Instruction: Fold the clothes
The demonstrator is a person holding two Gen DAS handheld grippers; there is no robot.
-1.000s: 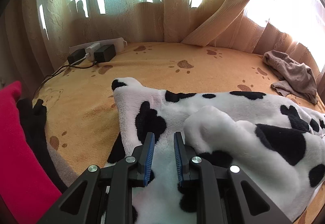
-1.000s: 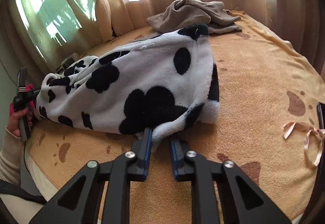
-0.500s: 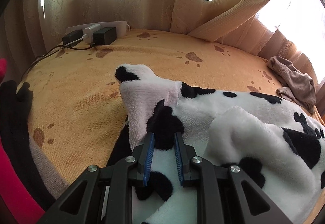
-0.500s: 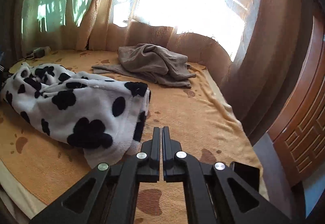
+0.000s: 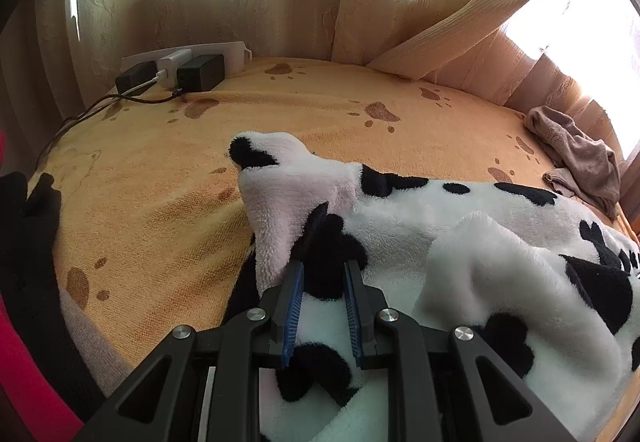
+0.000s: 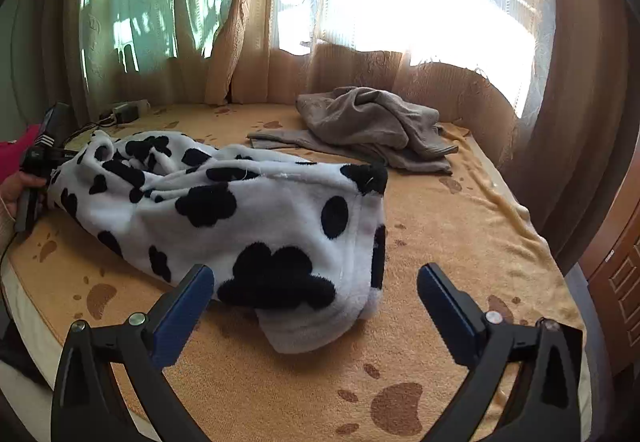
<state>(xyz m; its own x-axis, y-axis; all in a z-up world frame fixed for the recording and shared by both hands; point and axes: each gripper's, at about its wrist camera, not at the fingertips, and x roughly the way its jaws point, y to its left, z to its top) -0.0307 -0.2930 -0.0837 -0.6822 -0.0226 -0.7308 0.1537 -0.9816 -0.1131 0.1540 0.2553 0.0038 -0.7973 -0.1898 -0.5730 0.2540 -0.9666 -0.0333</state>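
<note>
Left wrist view: left gripper (image 5: 323, 296) fingers clamped on cow-print fleece garment (image 5: 460, 242); right gripper (image 6: 316, 294) fingers wide apart, empty.

a fluffy white garment with black cow spots (image 6: 248, 209) lies crumpled lengthwise across the orange paw-print bed (image 6: 460, 242), one end pinched up, the other end lying loose.

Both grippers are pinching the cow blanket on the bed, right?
Not both. Only the left gripper pinches the cow blanket. The right wrist view shows the right gripper wide open, holding nothing, with the blanket lying on the bed.
</note>
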